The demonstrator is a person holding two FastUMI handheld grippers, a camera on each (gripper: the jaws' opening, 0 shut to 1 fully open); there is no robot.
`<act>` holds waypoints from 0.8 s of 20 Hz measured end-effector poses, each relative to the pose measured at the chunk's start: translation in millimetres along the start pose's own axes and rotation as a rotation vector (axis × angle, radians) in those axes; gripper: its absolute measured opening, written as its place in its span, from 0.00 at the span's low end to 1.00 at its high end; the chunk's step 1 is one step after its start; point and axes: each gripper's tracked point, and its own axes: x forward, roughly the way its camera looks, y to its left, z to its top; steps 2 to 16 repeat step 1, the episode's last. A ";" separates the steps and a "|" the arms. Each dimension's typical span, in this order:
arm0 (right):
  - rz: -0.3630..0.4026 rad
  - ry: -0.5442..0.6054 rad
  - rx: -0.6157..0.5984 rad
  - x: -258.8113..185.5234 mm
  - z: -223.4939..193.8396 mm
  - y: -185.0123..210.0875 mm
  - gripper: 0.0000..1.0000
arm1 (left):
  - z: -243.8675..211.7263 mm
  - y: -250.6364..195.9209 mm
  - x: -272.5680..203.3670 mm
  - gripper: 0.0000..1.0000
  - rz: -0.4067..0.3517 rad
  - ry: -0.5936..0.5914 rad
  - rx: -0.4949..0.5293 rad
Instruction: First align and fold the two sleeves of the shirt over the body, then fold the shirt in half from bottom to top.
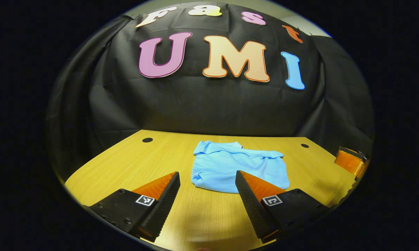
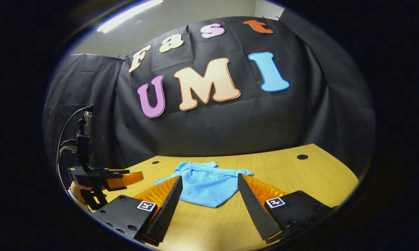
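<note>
Left gripper point(image 1: 207, 177): jaws wide, nothing in them, above the table point(image 1: 125, 164) w/ the shirt point(image 1: 239, 169) just ahead. Right gripper point(image 2: 209, 181): jaws also wide, empty, near the shirt's front edge. Shirt is light blue, folded into a compact bundle, collar end toward the back wall, lying flat mid-table. In the right gripper view, left gripper sits off to the side, a hand point(image 2: 78, 190) under it.

The shirt point(image 1: 237, 169) is plain light blue, without print or stripe. The tabletop point(image 1: 125, 164) is yellowish wood with fine straight grain and small round black holes point(image 1: 147, 139). Each hand-held gripper body carries a square black-and-white marker point(image 1: 145, 200). The booth's wall point(image 1: 202, 108) is black cloth.
</note>
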 end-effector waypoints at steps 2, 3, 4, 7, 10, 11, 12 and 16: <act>-0.003 0.000 -0.002 -0.4 -0.1 -1.7 0.98 | -1.4 -1.5 0.4 0.96 -0.001 0.002 0.003; -0.003 0.000 -0.002 -0.4 -0.1 -1.7 0.98 | -1.4 -1.5 0.4 0.96 -0.001 0.002 0.003; -0.003 0.000 -0.002 -0.4 -0.1 -1.7 0.98 | -1.4 -1.5 0.4 0.96 -0.001 0.002 0.003; -0.003 0.000 -0.002 -0.4 -0.1 -1.7 0.98 | -1.4 -1.5 0.4 0.96 -0.001 0.002 0.003; -0.003 0.000 -0.002 -0.4 -0.1 -1.7 0.98 | -1.4 -1.5 0.4 0.96 -0.001 0.002 0.003; -0.003 0.000 -0.002 -0.4 -0.1 -1.7 0.98 | -1.4 -1.5 0.4 0.96 -0.001 0.002 0.003; -0.003 0.000 -0.002 -0.4 -0.1 -1.7 0.98 | -1.4 -1.5 0.4 0.96 -0.001 0.002 0.003; -0.003 0.000 -0.002 -0.4 -0.1 -1.7 0.98 | -1.4 -1.5 0.4 0.96 -0.001 0.002 0.003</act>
